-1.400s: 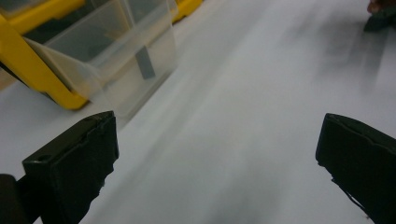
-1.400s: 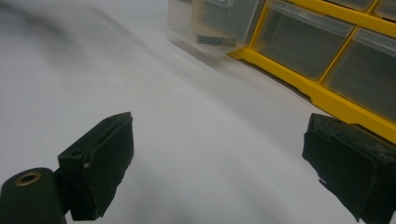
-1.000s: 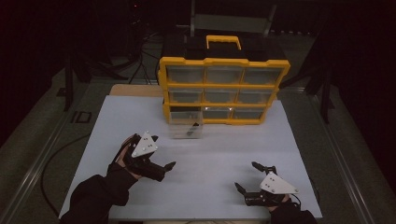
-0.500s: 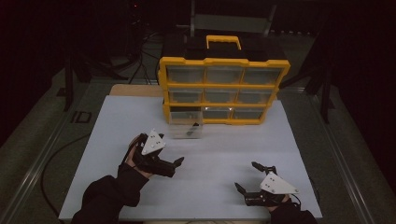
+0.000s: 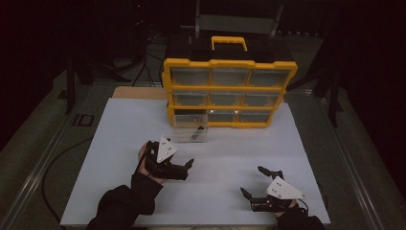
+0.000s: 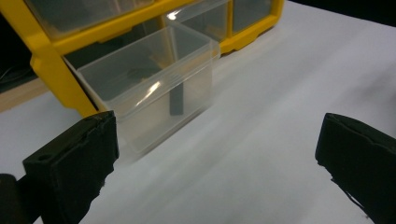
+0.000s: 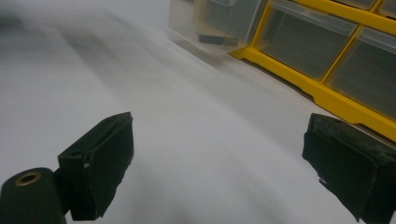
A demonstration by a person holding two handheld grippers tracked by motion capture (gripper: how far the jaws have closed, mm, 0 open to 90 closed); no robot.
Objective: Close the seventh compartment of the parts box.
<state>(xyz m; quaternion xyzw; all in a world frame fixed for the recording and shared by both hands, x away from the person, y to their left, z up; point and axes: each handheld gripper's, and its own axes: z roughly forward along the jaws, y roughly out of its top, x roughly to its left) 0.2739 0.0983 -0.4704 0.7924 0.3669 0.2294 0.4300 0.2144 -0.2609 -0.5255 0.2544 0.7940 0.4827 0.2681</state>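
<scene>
Overhead, a yellow plastic organiser cabinet with clear drawers [image 5: 229, 91] stands at the far edge of a white desk [image 5: 119, 124], one clear plastic drawer [image 5: 190, 128] pulled out from its bottom row. The left gripper [image 5: 184, 167] lies just short of that drawer, fingers wide and empty; the right gripper [image 5: 252, 181] rests near the front edge, also spread wide. Closer in, the left gripper view reveals a small dark part [image 6: 176, 100] inside the drawer.

Left gripper [image 5: 184, 167] near clear drawer [image 5: 190, 128] below yellow organizer [image 5: 229, 91].
</scene>
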